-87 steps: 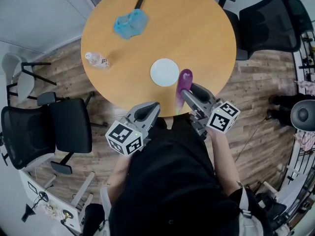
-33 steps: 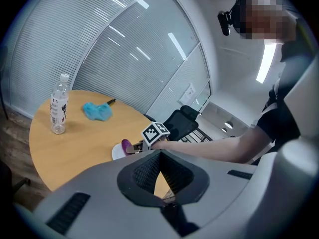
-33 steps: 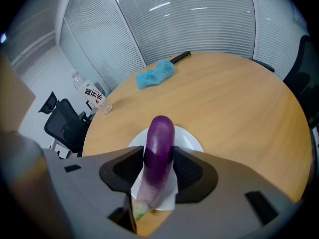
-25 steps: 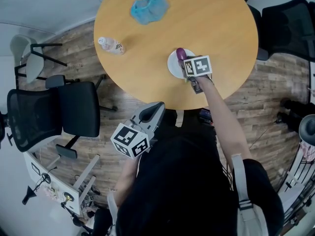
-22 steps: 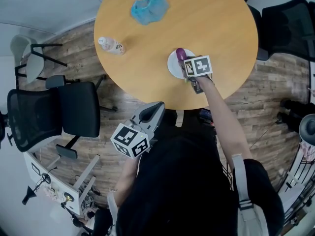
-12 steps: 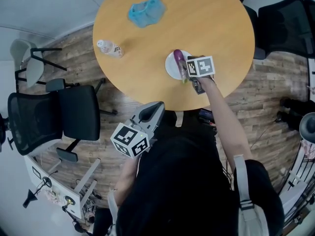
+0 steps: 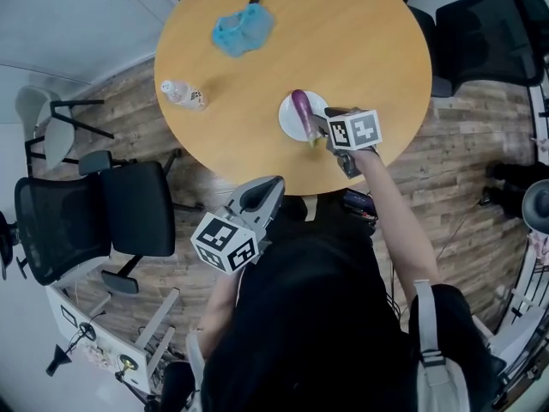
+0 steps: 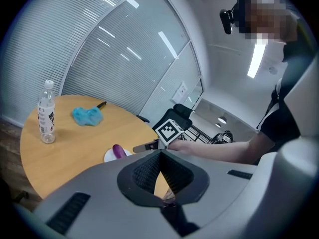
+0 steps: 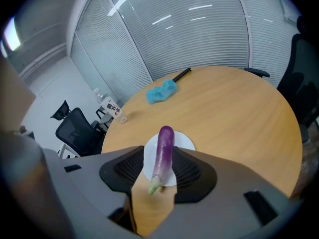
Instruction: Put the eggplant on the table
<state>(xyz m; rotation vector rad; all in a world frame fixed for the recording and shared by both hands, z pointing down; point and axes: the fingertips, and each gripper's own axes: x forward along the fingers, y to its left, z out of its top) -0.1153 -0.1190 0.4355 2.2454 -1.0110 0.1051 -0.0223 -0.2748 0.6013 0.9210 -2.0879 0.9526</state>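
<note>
A purple eggplant (image 7: 301, 112) lies across a small white plate (image 7: 287, 122) on the round wooden table (image 7: 360, 41); its green stem points toward me. My right gripper (image 7: 322, 128) sits just behind that stem, open, with the jaws wider than the eggplant (image 9: 164, 151) and a gap on its left side. The plate (image 9: 185, 142) shows on both sides of the eggplant. My left gripper (image 7: 261, 192) is held low near my body, off the table's near edge, shut and empty. In the left gripper view I see the eggplant (image 8: 118, 151) and the right gripper (image 8: 143, 146).
A clear water bottle (image 7: 182, 94) lies near the table's left edge. A blue duster (image 7: 238, 28) with a dark handle lies at the far side. Black office chairs stand at the left (image 7: 103, 221) and the far right (image 7: 480, 33).
The right gripper carried the eggplant from the table's near edge out to the plate. In the last half second it drew back slightly while the eggplant stayed on the plate. The left gripper stayed put.
</note>
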